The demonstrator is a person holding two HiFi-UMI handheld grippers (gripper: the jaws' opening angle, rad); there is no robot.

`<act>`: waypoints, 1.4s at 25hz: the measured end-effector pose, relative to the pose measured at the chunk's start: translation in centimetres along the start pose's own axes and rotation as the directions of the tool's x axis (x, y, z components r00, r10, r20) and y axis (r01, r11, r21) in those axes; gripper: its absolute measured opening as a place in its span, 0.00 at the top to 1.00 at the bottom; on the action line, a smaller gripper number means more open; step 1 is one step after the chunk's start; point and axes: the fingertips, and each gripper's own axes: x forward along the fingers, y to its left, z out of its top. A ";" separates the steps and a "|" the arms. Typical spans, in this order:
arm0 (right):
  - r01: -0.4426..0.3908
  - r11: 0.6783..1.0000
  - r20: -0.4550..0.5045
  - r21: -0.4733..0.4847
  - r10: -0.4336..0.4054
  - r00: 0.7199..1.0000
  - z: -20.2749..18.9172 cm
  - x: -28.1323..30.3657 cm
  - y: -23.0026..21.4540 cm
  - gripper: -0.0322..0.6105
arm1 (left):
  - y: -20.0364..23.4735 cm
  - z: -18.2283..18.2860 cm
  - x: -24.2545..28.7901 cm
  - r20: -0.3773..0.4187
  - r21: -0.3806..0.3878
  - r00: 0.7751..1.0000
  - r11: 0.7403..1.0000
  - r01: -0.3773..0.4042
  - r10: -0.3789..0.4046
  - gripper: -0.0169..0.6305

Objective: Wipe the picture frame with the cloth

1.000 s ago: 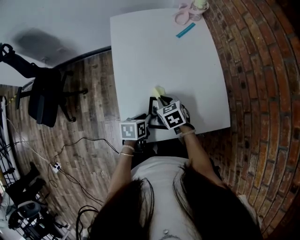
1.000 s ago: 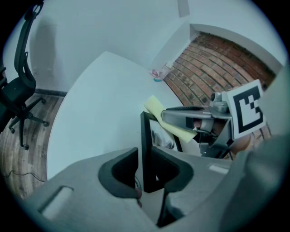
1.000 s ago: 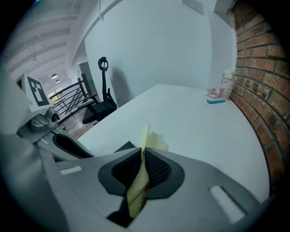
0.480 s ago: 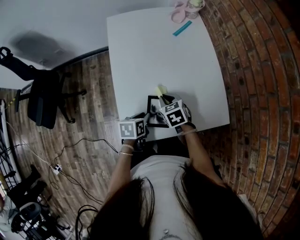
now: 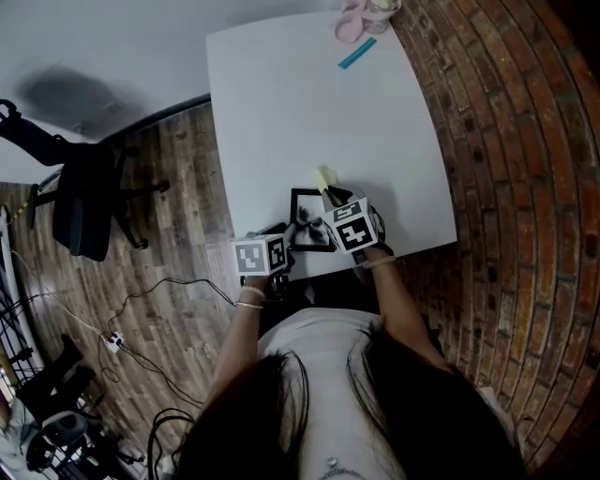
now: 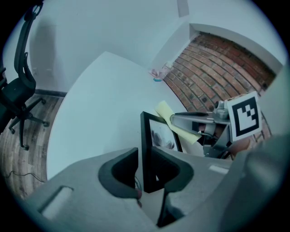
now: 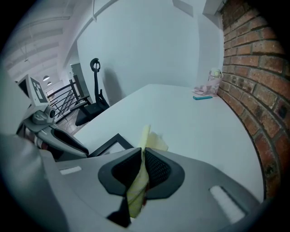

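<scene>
Head view, step: we judge the wiping is in hand. The left claw [image 5: 284, 242] steadies the picture frame [image 5: 302, 199] at the near edge of the worktop [image 5: 309, 103]. The right claw [image 5: 330, 194] carries the yellow cloth [image 5: 322, 178] at the frame's far corner.
Head view, surroundings: a teal strip [image 5: 357, 53] and some pink things [image 5: 349, 23] lie well beyond both claws. An office chair [image 5: 80, 202] stands on the floor, out past the left claw.
Left gripper view, left claw: clamped on the frame's black side rail [image 6: 146, 136]. The cloth [image 6: 170, 115] is ahead and to the right, over the top corner; we cannot tell if it touches.
Right gripper view, right claw: pinched on the cloth [image 7: 149, 140], which pokes out past the tips. The frame [image 7: 111, 145] lies low to its left.
Next move: we would draw the cloth lightly along the rails and glass towards the left claw.
Obstacle: only the left claw itself, which covers the rail it grips.
</scene>
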 end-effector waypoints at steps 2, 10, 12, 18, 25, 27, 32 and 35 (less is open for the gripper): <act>0.011 1.000 -0.005 0.009 -0.011 1.000 -0.2 -0.2 -0.3 0.90 | 0.0 0.0 0.0 0.000 0.004 1.000 1.000 -0.001 0.001 0.83; 0.047 0.998 0.009 0.033 -0.047 0.999 -0.5 -0.5 -1.0 0.90 | 0.0 0.0 0.1 -0.004 0.009 1.000 1.000 0.005 -0.005 0.83; 0.052 0.998 0.007 0.035 -0.052 0.999 -0.7 -0.6 -1.1 0.90 | 0.0 0.0 0.1 -0.004 0.012 1.000 1.000 0.005 -0.005 0.83; 0.096 0.993 0.001 0.071 -0.096 0.995 -1.3 -1.5 -2.2 0.90 | 0.0 0.0 0.0 -0.007 0.018 1.000 1.000 0.007 -0.007 0.83; 0.138 0.987 0.004 0.084 -0.139 0.990 -1.8 -2.3 -3.2 0.90 | 0.0 0.0 0.0 -0.006 0.022 1.000 1.000 0.002 -0.002 0.83; 0.124 0.990 0.012 0.073 -0.126 0.992 -1.6 -2.4 -2.7 0.90 | 0.0 -0.1 0.0 -0.005 0.022 1.000 1.000 0.001 -0.001 0.83; 0.094 0.996 -0.003 0.008 -0.094 0.996 -1.9 -2.0 -1.1 0.90 | 0.0 -0.1 0.0 0.003 0.018 1.000 1.000 0.000 0.000 0.83; 0.090 0.996 -0.014 -0.013 -0.090 0.996 -2.2 -2.0 -0.7 0.90 | -0.1 -0.1 0.0 0.006 0.018 1.000 1.000 0.001 -0.002 0.83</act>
